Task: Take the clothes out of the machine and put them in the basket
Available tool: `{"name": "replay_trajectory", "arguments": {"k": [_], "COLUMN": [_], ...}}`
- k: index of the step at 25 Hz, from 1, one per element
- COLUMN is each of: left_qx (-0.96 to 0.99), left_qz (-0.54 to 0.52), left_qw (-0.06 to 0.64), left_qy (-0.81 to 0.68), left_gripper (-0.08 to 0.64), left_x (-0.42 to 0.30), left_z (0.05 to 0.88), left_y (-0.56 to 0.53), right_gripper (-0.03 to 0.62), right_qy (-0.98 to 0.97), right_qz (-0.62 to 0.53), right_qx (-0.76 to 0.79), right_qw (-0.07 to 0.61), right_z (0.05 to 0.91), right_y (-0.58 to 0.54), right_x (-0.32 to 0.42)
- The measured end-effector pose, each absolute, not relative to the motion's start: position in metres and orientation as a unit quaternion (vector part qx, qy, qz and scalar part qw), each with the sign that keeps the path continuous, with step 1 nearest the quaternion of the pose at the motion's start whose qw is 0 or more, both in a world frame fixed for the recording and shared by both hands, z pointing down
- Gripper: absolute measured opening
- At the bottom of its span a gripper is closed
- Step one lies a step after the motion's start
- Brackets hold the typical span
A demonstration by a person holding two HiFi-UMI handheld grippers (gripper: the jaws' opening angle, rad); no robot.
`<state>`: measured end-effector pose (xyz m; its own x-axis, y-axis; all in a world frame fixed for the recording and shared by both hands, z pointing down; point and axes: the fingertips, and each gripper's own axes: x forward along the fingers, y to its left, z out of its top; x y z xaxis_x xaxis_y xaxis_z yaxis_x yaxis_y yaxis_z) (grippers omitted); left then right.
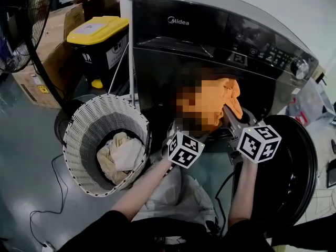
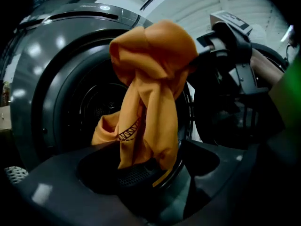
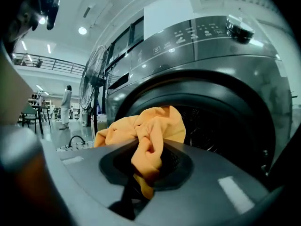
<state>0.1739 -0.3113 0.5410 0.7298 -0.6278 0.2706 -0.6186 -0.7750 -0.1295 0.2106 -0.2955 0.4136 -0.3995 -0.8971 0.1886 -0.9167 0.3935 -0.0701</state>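
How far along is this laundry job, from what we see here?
Done: a cream cloth already lies in the basket. In hand: both the left gripper and right gripper are shut on an orange garment, lifted at the open mouth of the machine. Left: carrying it to the basket; nothing else shows in the drum.

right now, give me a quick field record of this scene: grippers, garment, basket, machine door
left gripper: shut on orange garment
right gripper: shut on orange garment
orange garment: held up in front of the machine opening, not in the basket
basket: left of the machine, holds a cream cloth
door: open, swung right
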Motion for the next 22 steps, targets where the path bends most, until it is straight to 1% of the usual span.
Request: {"name": "replay_trajectory", "arguments": {"k": [2,7,9,10,11,12,14,17,20,22], "left_qx": [-0.928,-0.923,-0.922,-0.922,-0.922,-0.922,-0.923,-0.923,-0.924,-0.925], "left_qz": [-0.140,-0.105,-0.103,-0.102,-0.097,-0.090,-0.068,-0.022,0.025,0.045], "left_qw": [0.015,0.021,0.032,0.038,0.043,0.045,0.042,0.023,-0.002,-0.003], "left_qy": [0.346,0.368,0.372,0.373,0.373,0.374,0.377,0.383,0.381,0.377], "left_gripper": [0.400,0.391,0.329,0.248,0.140,0.062,0.040,0.026,0.023,0.023], "left_x": [0.181,0.191,0.192,0.192,0.190,0.188,0.180,0.161,0.143,0.133], "left_z": [0.543,0.532,0.524,0.519,0.514,0.509,0.496,0.473,0.449,0.433], "left_y": [-0.319,-0.332,-0.335,-0.335,-0.333,-0.331,-0.326,-0.318,-0.309,-0.302], "right_gripper": [0.091,0.091,0.091,0.091,0.091,0.091,0.091,0.091,0.091,0.091], "right_qy": [-0.835,-0.833,-0.832,-0.830,-0.829,-0.828,-0.827,-0.827,-0.827,-0.827], "right_qz": [0.083,0.084,0.086,0.087,0.088,0.090,0.090,0.087,0.092,0.098], "right_qx": [0.542,0.546,0.548,0.550,0.552,0.554,0.554,0.554,0.554,0.554], "right_qw": [0.051,0.034,0.025,0.020,0.014,0.006,-0.012,-0.029,-0.030,-0.022], "right_z": [0.408,0.397,0.395,0.395,0.394,0.393,0.388,0.385,0.392,0.399], "right_y": [-0.287,-0.267,-0.264,-0.262,-0.260,-0.258,-0.253,-0.248,-0.245,-0.245], "right_x": [0.213,0.223,0.228,0.230,0.232,0.235,0.241,0.249,0.251,0.249]}}
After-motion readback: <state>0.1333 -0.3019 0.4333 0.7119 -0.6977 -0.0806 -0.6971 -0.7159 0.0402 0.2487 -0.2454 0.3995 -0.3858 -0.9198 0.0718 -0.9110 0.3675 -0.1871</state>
